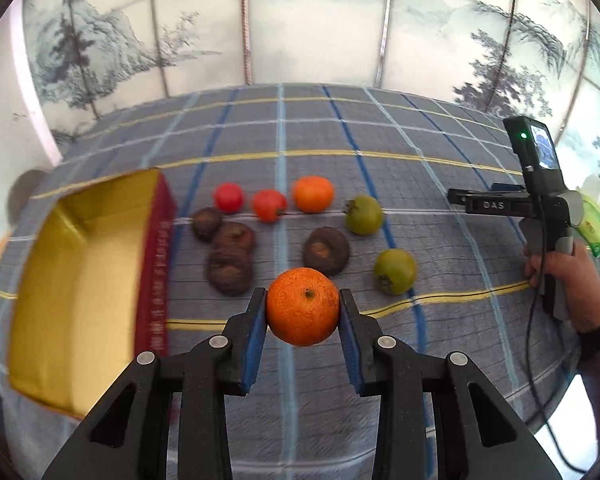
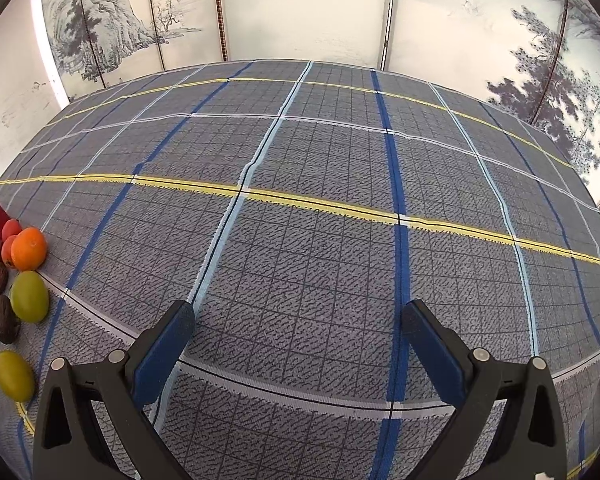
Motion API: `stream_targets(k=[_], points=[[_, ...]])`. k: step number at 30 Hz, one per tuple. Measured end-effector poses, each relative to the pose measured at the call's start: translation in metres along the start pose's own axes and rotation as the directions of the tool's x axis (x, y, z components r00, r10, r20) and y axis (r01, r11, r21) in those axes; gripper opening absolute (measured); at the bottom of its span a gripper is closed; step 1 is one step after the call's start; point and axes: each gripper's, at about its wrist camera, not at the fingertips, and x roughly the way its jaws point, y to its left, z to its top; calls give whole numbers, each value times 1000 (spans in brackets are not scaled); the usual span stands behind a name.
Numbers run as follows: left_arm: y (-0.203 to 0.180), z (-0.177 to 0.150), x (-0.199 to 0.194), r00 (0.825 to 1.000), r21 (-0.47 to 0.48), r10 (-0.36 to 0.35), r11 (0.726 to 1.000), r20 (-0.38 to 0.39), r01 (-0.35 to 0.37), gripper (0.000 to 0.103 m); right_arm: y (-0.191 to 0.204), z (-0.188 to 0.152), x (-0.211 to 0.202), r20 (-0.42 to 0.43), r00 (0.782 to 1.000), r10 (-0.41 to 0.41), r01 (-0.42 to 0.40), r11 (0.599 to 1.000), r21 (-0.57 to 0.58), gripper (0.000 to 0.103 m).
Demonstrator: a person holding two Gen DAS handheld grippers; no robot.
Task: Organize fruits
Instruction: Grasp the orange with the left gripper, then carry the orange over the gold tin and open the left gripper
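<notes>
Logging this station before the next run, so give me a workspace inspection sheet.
Surface: plaid cloth over the table.
Job's things: orange held; second orange, two red fruits, two green fruits, four dark brown fruits on cloth; box empty.
Clutter: green packet.
Grippers: left gripper shut on orange; right gripper open, empty.
Cables: black cable off right handle.
Surroundings: painted screen.
</notes>
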Motion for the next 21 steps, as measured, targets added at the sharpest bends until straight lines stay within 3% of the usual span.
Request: stream_targets(k=[12,21], points=[[32,-2,-44,982,22,165,986,90,-168,36,0,0,0,0,1000,-1,1,1000,0,103],[67,-5,-55,969,-8,214,977,120,-214,36,0,0,0,0,1000,-1,1,1000,1,103]])
